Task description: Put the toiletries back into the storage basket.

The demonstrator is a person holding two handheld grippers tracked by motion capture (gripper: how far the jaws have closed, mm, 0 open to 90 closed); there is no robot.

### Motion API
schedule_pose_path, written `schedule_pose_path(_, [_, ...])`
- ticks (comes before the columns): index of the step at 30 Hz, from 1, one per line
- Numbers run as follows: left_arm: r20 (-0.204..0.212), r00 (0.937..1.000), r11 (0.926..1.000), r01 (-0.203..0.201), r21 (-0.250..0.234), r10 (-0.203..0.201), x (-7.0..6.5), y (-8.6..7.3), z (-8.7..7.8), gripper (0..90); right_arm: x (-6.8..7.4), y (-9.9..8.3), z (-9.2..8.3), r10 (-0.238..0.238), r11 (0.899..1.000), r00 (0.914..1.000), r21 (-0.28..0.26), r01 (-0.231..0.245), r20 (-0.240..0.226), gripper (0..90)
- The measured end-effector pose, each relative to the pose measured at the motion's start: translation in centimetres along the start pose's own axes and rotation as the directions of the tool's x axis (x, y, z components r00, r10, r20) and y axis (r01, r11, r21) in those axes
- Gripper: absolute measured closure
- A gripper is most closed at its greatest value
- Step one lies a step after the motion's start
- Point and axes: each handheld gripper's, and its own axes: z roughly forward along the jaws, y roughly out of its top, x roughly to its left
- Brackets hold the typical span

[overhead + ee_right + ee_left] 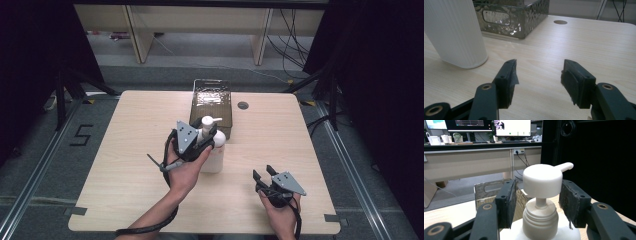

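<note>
A white pump bottle (216, 156) stands upright near the middle of the wooden table (135, 130). My left gripper (207, 138) is up at its top, open. In the left gripper view the two jaws flank the round pump head (542, 180) and the threaded neck (539, 216), with a gap on each side; the spout points away to the right. My right gripper (263, 173) rests open at the table's front right, nothing between its fingers (507, 80). In the right gripper view the bottle's ribbed body (455, 32) stands off to the left.
A dark metal mesh basket (196, 107) sits just behind the bottle; its wall (519, 22) has a handle slot. A round cable hole (243, 105) lies to the basket's right. Desks and cables stand beyond the table's far edge.
</note>
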Motion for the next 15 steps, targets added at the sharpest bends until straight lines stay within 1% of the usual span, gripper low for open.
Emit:
schedule_pose_path(1, [0.000, 1.0000, 1.0000, 0.000, 0.000, 0.000, 0.00, 0.00, 0.00, 47.8, 0.07, -0.01, -0.01, 0.010, 1.000, 0.9999, 0.002, -0.010, -0.001, 45.7])
schedule_pose_path(4, [-0.009, 1.0000, 1.0000, -0.001, 0.002, 0.001, -0.29, 0.18, 0.17, 48.6, 0.11, -0.01, -0.02, 0.022, 1.000, 0.9998, 0.007, -0.022, 0.000, 45.5])
schedule_pose_path(5, [-0.009, 1.0000, 1.0000, -0.001, 0.002, 0.001, -0.29, 0.18, 0.17, 49.0, 0.11, -0.01, -0.02, 0.022, 1.000, 0.9998, 0.007, -0.022, 0.000, 45.5])
schedule_pose_path(6, [-0.015, 0.9999, 1.0000, 0.001, 0.005, -0.001, -0.36, 0.26, 0.23, 49.5, 0.02, 0.00, 0.03, 0.006, 1.000, 1.0000, 0.003, -0.006, 0.000, 45.4])
schedule_pose_path(9, [-0.021, 0.9998, 0.9999, 0.002, 0.012, -0.001, -0.42, 0.35, 0.36, 51.1, 0.02, -0.02, 0.07, 0.006, 1.000, 1.0000, -0.003, -0.006, 0.000, 45.2])
schedule_pose_path(10, [-0.023, 0.9997, 0.9999, 0.003, 0.012, -0.003, -0.44, 0.37, 0.40, 51.7, 0.02, 0.00, 0.04, 0.007, 1.000, 1.0000, 0.004, -0.007, -0.003, 45.2])
schedule_pose_path(11, [-0.023, 0.9997, 0.9999, 0.003, 0.012, -0.003, -0.44, 0.37, 0.40, 52.6, 0.11, 0.07, -0.08, 0.020, 1.000, 0.9998, 0.024, -0.020, -0.001, 45.2])
schedule_pose_path(12, [-0.026, 0.9997, 0.9999, 0.003, 0.017, -0.003, -0.45, 0.43, 0.42, 52.6, 0.11, 0.07, -0.08, 0.020, 1.000, 0.9998, 0.024, -0.020, -0.001, 45.2])
schedule_pose_path(13, [-0.028, 0.9996, 0.9999, 0.003, 0.016, -0.003, -0.46, 0.46, 0.45, 55.1, 0.08, 0.08, -0.08, 0.017, 1.000, 0.9998, 0.025, -0.017, -0.002, 45.2])
schedule_pose_path(14, [-0.032, 0.9995, 0.9998, -0.006, 0.019, 0.006, -0.48, 0.53, 0.51, 56.0, 0.07, 0.03, 0.03, 0.015, 1.000, 0.9999, 0.005, -0.015, -0.002, 45.1])
schedule_pose_path(15, [-0.032, 0.9995, 0.9998, -0.006, 0.019, 0.006, -0.48, 0.53, 0.51, 56.1, 0.09, 0.04, 0.02, 0.017, 1.000, 0.9999, 0.008, -0.017, -0.003, 45.1])
